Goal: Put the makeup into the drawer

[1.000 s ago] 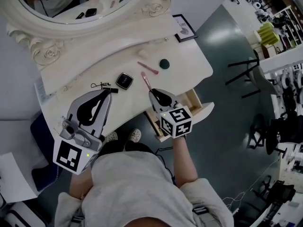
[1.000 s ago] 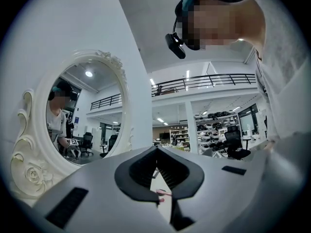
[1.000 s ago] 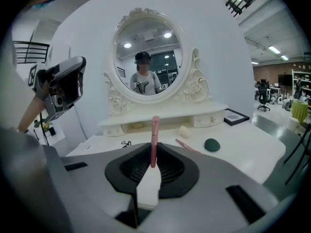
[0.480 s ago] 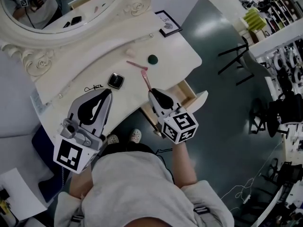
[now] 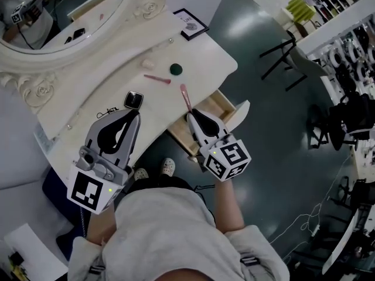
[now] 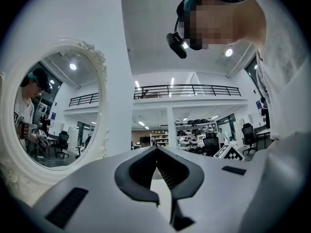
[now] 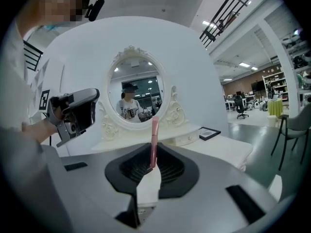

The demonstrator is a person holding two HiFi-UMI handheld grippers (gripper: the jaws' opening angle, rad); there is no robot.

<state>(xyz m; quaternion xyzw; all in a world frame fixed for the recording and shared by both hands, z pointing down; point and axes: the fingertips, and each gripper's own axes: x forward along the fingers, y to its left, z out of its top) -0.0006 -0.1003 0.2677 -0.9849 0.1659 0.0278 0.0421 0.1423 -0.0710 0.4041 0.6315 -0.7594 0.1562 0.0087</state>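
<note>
Right gripper [image 5: 191,115] fingers clenched on the pink makeup stick [image 5: 185,96], held above the bench [image 5: 88,81] edge beside the open drawer [image 5: 227,106]; left gripper [image 6: 156,151] fingers closed, empty, near the black compact [image 5: 133,100]; framed card [image 5: 190,23] print illegible.

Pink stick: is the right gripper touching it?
Touching. The right gripper view shows the right gripper with its fingers shut on the lower end of the pink stick.
</note>
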